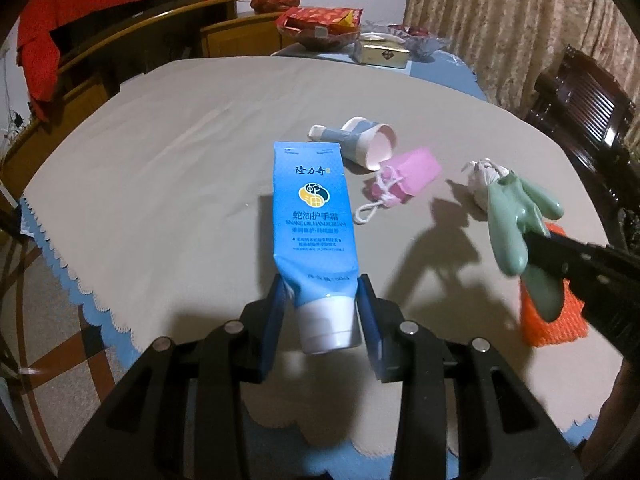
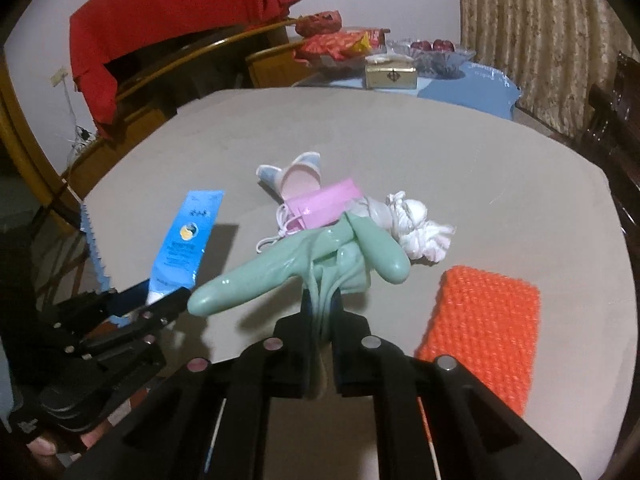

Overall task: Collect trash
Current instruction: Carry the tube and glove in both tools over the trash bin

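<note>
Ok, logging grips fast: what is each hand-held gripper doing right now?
Left hand-held gripper: shut on hand cream tube.
Right hand-held gripper: shut on green rubber glove.

The beige tablecloth [image 1: 168, 152] lies bare on the left; crushed paper cup [image 1: 366, 142], pink bag [image 1: 408, 176] and white wad [image 1: 486, 178] crowd the right.

My left gripper [image 1: 322, 300] points forward and down over the table, its blue pads [image 1: 276, 312] pressed against either side of a blue tube [image 1: 310, 216] just above the cap, jaws partly closed on it. The tube is clear of the surface. My right gripper [image 2: 322, 312] also tilts downward, jaws drawn almost together and pinching a green rubber glove [image 2: 304, 256], which sticks out ahead of the fingers. In the right wrist view, fingertips [image 2: 40, 446] of my left hand show under the left gripper's body.
</note>
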Tool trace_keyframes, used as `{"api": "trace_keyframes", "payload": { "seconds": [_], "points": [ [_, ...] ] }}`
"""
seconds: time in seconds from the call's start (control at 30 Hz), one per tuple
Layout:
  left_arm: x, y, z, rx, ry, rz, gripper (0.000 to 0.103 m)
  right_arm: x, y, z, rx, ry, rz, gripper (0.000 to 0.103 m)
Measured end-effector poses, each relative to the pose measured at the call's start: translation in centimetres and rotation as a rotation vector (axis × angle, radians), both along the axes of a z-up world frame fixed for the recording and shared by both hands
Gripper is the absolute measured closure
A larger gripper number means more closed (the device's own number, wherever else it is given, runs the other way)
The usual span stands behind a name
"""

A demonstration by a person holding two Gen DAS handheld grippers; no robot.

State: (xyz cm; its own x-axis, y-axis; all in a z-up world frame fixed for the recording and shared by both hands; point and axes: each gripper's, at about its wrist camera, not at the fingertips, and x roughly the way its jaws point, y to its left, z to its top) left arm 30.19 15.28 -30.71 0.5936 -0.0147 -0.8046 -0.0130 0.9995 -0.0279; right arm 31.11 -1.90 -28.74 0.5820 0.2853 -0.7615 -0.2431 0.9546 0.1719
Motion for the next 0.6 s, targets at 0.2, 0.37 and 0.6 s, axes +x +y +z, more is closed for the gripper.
{"api": "trace_keyframes", "payload": {
  "seconds": [0.2, 0.37, 0.6],
  "points": [
    [-1.4, -1.2, 1.8, 0.002, -0.021, -0.008, 0.069, -1.5, -1.2, 2.9, 0.009, -0.051, 0.005, 0.095],
    [-2.4, -2.4, 3.3, 0.007, -0.042, -0.025, 0.069, -2.4, -2.6, 5.1, 0.006, -0.090, -0.010, 0.095],
    [-3.4, -5.6, 5.6, 0.002, -0.072, -0.066, 0.069, -3.7, -6.1, 6.5, 0.003, -0.111, -0.063, 0.095]
  ]
}}
